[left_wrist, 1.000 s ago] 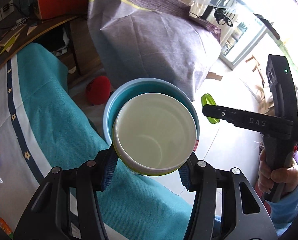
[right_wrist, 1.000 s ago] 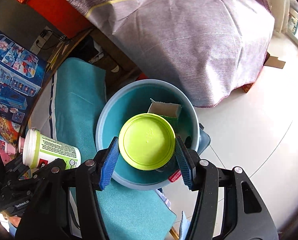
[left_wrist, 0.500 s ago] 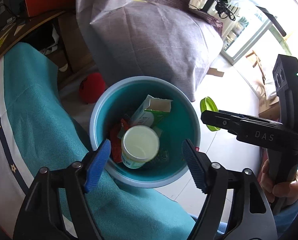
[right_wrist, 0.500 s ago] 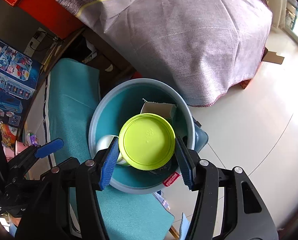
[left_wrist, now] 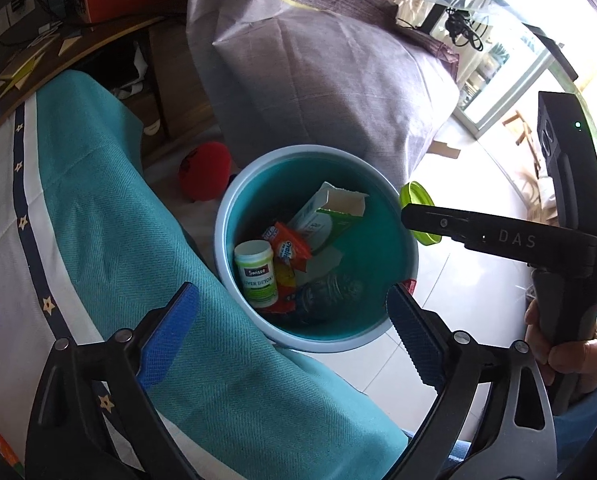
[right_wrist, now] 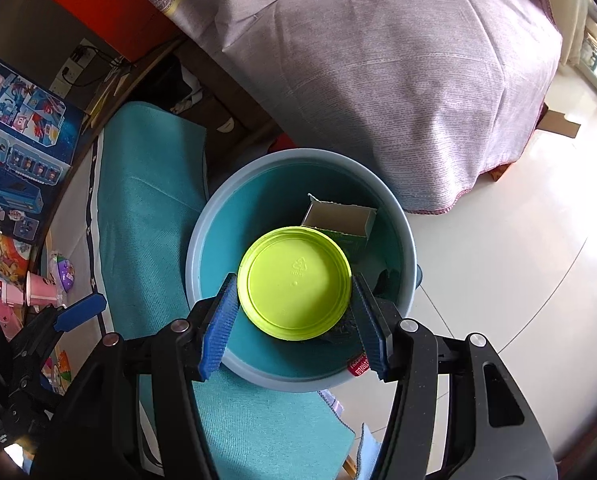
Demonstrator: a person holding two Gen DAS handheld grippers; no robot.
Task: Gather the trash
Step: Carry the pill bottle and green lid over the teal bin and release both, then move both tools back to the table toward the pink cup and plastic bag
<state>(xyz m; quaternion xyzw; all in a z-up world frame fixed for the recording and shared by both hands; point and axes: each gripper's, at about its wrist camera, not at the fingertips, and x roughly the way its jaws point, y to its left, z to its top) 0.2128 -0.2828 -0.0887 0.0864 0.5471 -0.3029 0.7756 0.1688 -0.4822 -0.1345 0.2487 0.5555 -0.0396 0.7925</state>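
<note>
A round blue bin (left_wrist: 400, 216) stands on the floor beside the teal-covered table. In it lie a white Swisse jar (left_wrist: 256, 274), an open green carton (left_wrist: 328, 214), red snack wrappers (left_wrist: 288, 250) and a crushed clear bottle (left_wrist: 328, 290). My left gripper (left_wrist: 292, 334) is open and empty above the bin's near rim. My right gripper (right_wrist: 294, 318) is shut on a lime green lid (right_wrist: 294, 282) and holds it over the bin (right_wrist: 206, 240). The lid also shows in the left wrist view (left_wrist: 416, 200), beyond the bin's right rim.
A teal and white cloth (left_wrist: 110, 240) covers the table at left. A large purple-grey covered block (left_wrist: 322, 72) stands behind the bin. A red ball (left_wrist: 204, 170) lies on the floor. Toy boxes (right_wrist: 14, 128) and a pink cup (right_wrist: 40, 288) sit at left.
My left gripper opened and dropped the white jar into the bin, where it now lies. My right gripper kept hold of the green lid over the bin.
</note>
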